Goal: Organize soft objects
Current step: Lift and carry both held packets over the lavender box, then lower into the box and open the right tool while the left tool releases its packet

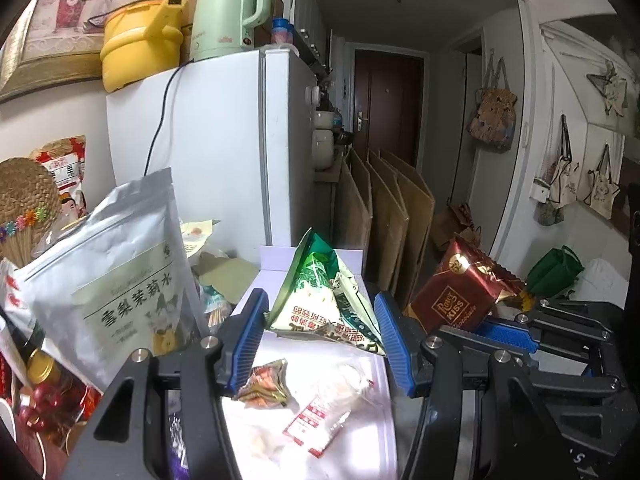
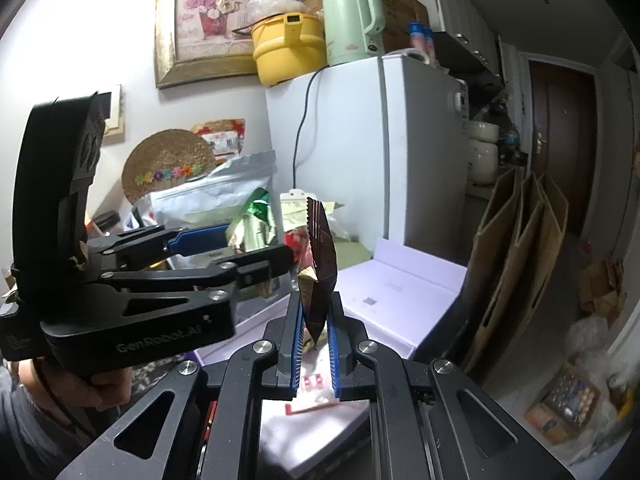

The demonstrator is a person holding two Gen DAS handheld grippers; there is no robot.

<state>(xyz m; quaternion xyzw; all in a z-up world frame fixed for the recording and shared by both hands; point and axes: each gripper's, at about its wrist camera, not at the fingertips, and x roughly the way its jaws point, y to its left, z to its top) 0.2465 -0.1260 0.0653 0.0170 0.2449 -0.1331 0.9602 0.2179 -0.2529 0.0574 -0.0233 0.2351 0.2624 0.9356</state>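
1. Left gripper (image 1: pixel 322 326) is clamped on the green snack bag (image 1: pixel 324 300); the pads pinch its lower end and it stands up between them.
2. Your right gripper (image 2: pixel 314 336) is clamped on the dark red chocolate pouch (image 2: pixel 320 264), held edge-on and upright. From the left wrist view the same pouch sits just right of the left gripper.
3. Below both grippers: the white open box (image 2: pixel 400 292). Inside it, under the left gripper, lie a small orange snack packet (image 1: pixel 266 384) and a clear packet with a red label (image 1: pixel 328 408). I read those as already sorted.
4. So two items are in the air, not yet placed; I judge the drop into the box is next.
5. Left of the left gripper: a silver tea pouch (image 1: pixel 116 280) stands outside the box among clutter, with a red snack bag (image 1: pixel 66 164) behind it. Possibly still to do; can't tell whether they're in scope.
6. Beyond the box: a white fridge (image 1: pixel 208 152), not part of the job.
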